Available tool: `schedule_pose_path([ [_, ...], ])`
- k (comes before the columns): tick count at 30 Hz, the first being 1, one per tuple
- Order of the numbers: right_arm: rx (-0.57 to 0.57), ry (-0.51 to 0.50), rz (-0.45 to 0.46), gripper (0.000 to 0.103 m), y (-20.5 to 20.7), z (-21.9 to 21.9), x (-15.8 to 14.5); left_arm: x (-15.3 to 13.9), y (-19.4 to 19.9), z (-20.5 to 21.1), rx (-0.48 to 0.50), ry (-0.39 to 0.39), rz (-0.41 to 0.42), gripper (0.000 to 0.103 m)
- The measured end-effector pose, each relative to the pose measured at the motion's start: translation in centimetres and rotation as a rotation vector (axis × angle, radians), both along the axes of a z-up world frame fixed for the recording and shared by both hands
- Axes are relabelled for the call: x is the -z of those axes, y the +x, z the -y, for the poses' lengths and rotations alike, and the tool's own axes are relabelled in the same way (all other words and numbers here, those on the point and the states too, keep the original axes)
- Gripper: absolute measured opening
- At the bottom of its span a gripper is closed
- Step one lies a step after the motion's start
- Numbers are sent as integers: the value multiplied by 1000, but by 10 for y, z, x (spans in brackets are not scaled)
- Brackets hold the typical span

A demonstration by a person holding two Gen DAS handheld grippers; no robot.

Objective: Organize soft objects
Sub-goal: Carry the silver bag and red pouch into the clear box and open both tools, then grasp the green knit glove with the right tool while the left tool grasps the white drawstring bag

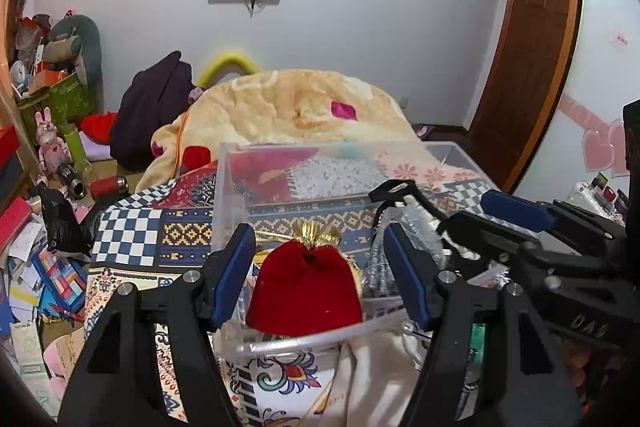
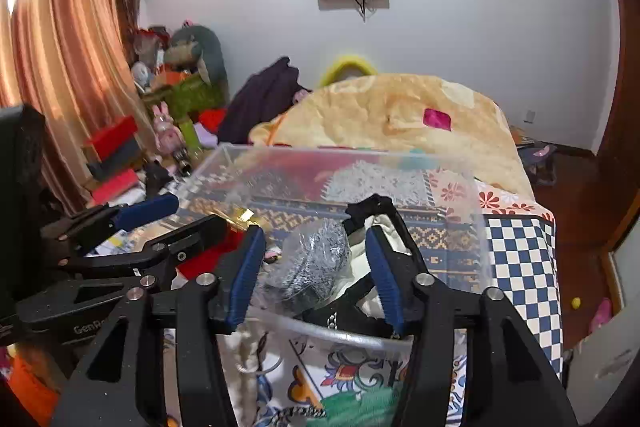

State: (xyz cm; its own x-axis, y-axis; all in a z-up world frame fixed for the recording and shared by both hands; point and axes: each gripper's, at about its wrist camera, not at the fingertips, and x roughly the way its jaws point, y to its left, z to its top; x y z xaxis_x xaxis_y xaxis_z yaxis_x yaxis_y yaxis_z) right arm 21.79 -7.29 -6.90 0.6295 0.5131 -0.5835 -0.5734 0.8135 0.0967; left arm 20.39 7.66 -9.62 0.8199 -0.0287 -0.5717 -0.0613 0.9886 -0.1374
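In the clear bin [image 1: 456,155]: left claw [image 1: 320,279] apart around red pouch [image 1: 304,291]; right claw [image 2: 316,267] apart around grey bundle [image 2: 312,259].
Risk: both claws crowded — collision likely.

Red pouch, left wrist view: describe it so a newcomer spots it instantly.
Find the clear plastic bin on the patterned bedspread. At its near edge, between the open left claw fingers, sits the red pouch. Its gold tassel top is unique; its neighbours are silvery and cream.

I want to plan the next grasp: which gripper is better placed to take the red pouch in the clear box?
Left. The left gripper is open with the red pouch between its fingers, inside the clear box. The right gripper frames a silver-grey bag instead.
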Motion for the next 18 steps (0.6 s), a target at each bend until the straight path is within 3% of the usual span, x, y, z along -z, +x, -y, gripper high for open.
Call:
schedule_pose_path([
  [5, 10, 19, 56, 53, -15, 16, -18, -20, -19, 5, 7, 17, 67, 75],
  [11, 41, 19, 136, 71, -36, 33, -32, -39, -51, 12, 8, 25, 147, 94],
  [14, 57, 21, 162, 79, -46, 43, -30, -37, -64, 17, 11, 24, 165, 100],
  [18, 73, 2, 161, 80, -53, 50, -20, -24, -71, 22, 22, 20, 143, 101],
])
